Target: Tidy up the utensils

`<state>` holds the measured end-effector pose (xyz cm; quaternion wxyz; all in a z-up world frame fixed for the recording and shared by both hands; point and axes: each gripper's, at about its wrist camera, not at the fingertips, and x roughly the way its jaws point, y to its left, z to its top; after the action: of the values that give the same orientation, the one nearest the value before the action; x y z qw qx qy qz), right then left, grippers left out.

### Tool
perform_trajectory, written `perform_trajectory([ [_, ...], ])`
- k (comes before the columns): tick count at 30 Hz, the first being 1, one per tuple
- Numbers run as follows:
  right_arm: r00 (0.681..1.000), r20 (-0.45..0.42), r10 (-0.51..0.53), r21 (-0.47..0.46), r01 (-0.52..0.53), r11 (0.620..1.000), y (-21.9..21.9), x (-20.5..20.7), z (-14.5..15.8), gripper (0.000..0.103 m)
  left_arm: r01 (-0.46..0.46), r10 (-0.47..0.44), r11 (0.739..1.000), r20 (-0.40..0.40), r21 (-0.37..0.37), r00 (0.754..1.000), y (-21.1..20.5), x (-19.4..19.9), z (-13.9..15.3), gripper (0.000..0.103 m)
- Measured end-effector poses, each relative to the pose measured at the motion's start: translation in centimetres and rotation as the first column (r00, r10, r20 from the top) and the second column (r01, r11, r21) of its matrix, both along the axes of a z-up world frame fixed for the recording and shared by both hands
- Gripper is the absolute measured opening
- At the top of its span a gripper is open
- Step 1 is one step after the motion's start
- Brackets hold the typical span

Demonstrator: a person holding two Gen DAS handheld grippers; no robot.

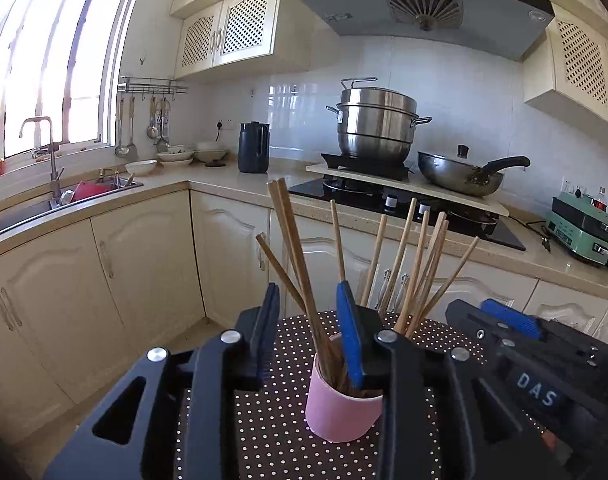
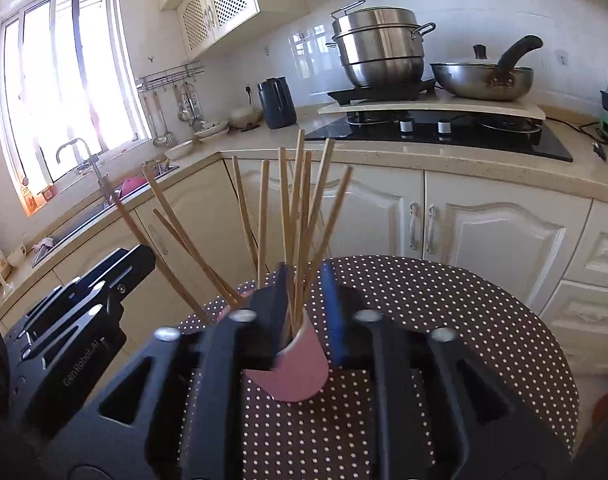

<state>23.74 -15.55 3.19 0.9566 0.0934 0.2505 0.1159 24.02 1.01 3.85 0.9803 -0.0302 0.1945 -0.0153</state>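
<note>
1. Cup (image 1: 342,412): pink, standing on the dotted table (image 1: 271,432). In the right wrist view the cup (image 2: 299,372) appears tilted; this may be lens distortion.
2. Chopsticks (image 1: 291,240): wooden, loaded in the cup and fanned out in several directions. Right wrist view shows the same bundle (image 2: 299,208), with some sticks leaning far left.
3. Left gripper (image 1: 310,344): jaws apart. Two or three chopsticks pass between the fingers without visible contact on the black pad. The blue pad (image 1: 350,336) sits at the cup's rim, over the opening.
4. Right gripper (image 2: 304,312): jaws apart, straddling the cup's upper part. Several chopsticks rise through the gap. Whether either pad touches the cup cannot be determined.
5. Relative position: the right gripper body (image 1: 544,364) lies just right of the cup in the left wrist view; the left gripper body (image 2: 71,328) lies to the left in the right wrist view.
6. Background: counter (image 1: 231,184) with kettle (image 1: 253,147), stacked pot (image 1: 376,124), wok (image 1: 460,174) and sink (image 1: 31,212).
</note>
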Motion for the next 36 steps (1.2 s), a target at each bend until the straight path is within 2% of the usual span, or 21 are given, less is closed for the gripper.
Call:
perform_trajectory([
  [1, 1.0, 0.023, -0.012, -0.004, 0.012, 1.0, -0.2, -0.6, 0.3, 0.073, 0.001, -0.001, 1.0, 0.003, 0.004, 1.0, 0.1, -0.5, 0.1, 0.032],
  [2, 0.998, 0.049, -0.027, -0.019, 0.028, 0.999, -0.4, -1.5, 0.5, 0.073, 0.001, -0.001, 1.0, 0.003, 0.004, 1.0, 0.0, -0.6, 0.2, 0.034],
  [6, 0.998, 0.067, -0.017, -0.045, 0.02, 0.999, -0.9, -3.7, 1.2, 0.073, 0.013, -0.013, 1.0, 0.002, 0.012, 1.0, -0.2, -2.1, 0.4, 0.037],
  [9, 0.997, 0.083, -0.006, -0.05, 0.01, 0.999, -1.2, -5.5, 1.8, 0.075, 0.017, -0.016, 1.0, -0.007, 0.025, 1.0, -0.7, -3.4, 0.7, 0.044],
  [11, 0.995, 0.1, -0.005, -0.055, 0.01, 0.998, -1.3, -6.6, 2.1, 0.079, 0.022, -0.022, 0.999, -0.008, 0.025, 1.0, -0.9, -4.5, 0.8, 0.044],
  [15, 0.989, 0.144, -0.024, -0.065, 0.034, 0.997, -1.7, -9.2, 2.4, 0.084, 0.038, -0.038, 0.999, 0.005, 0.039, 0.999, -1.6, -7.0, 0.8, 0.054],
  [18, 0.981, 0.189, -0.049, -0.069, 0.063, 0.996, -2.0, -11.3, 2.1, 0.089, 0.038, -0.038, 0.999, 0.011, 0.025, 0.999, -1.8, -8.9, 0.5, 0.058],
  [22, 0.962, 0.258, -0.095, -0.087, 0.121, 0.989, -2.0, -14.2, 1.2, 0.09, 0.042, -0.042, 0.999, -0.002, 0.011, 0.999, -1.8, -10.8, -0.4, 0.059],
  [26, 0.949, 0.301, -0.098, -0.095, 0.132, 0.987, -1.9, -16.0, 0.5, 0.092, 0.024, -0.024, 0.999, 0.008, 0.023, 1.0, -1.9, -12.3, -1.2, 0.059],
  [36, 0.937, 0.319, -0.143, -0.072, 0.174, 0.982, -2.3, -18.1, -2.6, 0.094, 0.036, -0.04, 0.998, 0.08, 0.047, 0.996, -2.3, -14.6, -3.6, 0.06],
])
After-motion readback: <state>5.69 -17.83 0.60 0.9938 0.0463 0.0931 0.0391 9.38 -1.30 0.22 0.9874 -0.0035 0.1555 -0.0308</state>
